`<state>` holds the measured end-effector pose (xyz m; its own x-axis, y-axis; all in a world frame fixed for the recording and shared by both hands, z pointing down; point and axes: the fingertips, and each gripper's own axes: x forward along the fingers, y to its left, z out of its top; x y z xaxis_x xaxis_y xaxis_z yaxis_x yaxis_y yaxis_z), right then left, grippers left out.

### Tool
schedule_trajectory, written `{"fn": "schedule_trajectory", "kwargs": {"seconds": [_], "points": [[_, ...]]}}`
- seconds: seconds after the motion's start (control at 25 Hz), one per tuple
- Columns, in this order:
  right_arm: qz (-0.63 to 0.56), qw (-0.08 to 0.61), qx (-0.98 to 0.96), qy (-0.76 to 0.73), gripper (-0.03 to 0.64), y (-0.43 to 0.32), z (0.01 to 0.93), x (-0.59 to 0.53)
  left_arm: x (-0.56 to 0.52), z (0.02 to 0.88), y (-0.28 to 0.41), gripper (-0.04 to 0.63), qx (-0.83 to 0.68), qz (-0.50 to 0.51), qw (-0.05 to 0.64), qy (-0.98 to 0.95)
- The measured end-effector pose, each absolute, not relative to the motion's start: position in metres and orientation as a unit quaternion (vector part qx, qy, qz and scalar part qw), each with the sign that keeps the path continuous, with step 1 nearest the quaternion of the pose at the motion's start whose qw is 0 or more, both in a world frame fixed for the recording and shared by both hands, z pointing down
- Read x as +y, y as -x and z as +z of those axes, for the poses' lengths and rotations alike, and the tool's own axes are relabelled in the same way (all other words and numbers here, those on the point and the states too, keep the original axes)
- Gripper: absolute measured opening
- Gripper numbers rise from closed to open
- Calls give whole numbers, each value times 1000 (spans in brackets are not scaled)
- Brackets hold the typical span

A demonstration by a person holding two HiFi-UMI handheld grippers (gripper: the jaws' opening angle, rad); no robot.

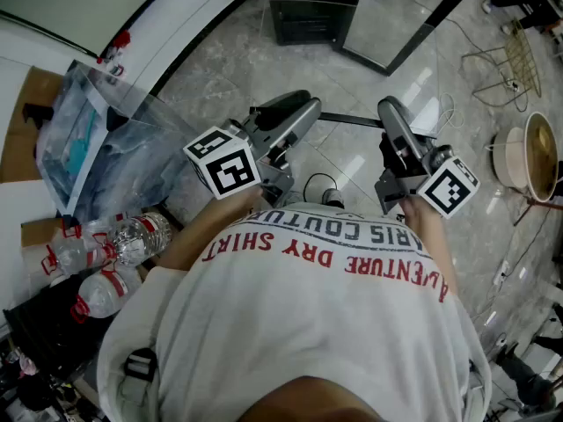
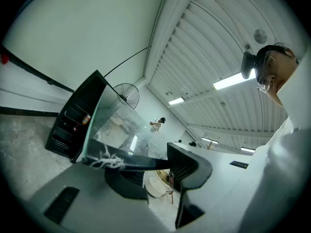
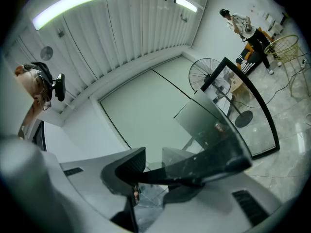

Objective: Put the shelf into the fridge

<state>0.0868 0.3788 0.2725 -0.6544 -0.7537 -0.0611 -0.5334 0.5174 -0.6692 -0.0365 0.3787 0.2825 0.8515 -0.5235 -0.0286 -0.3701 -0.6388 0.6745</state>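
The shelf (image 1: 352, 120) is a clear glass panel with a black trim. I hold it by its near edge, out in front of my body, and it slopes away toward the black fridge (image 1: 312, 7) on the marble floor ahead. My left gripper (image 1: 295, 112) is shut on the left part of that edge, and my right gripper (image 1: 391, 117) on the right part. In the left gripper view the jaws (image 2: 155, 166) clamp the dark trim of the shelf (image 2: 121, 130), with the fridge (image 2: 68, 125) behind it. The right gripper (image 3: 160, 174) likewise pinches the shelf (image 3: 218, 130).
A clear plastic bag (image 1: 106, 148) and several water bottles (image 1: 114, 236) lie at my left. A pot (image 1: 538, 156) and a wire basket (image 1: 510, 60) stand on the floor at the right. A standing fan (image 2: 129, 95) is beyond the fridge, and a person (image 3: 243, 23) stands far off.
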Motion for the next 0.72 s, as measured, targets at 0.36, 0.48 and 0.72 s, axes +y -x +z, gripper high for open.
{"fn": "schedule_trajectory", "kwargs": {"seconds": [0.36,0.48,0.72], "points": [[-312,182,852,379,115,-63,265,381,380,275,60,147,-244,-110,337,-903],[-314,184,848,384,115,-50,267,383,380,276,73,147,-241,-107,336,-904],[-309,184,848,388,115,-25,266,389,386,276,98,147,-232,-104,337,-907]]}}
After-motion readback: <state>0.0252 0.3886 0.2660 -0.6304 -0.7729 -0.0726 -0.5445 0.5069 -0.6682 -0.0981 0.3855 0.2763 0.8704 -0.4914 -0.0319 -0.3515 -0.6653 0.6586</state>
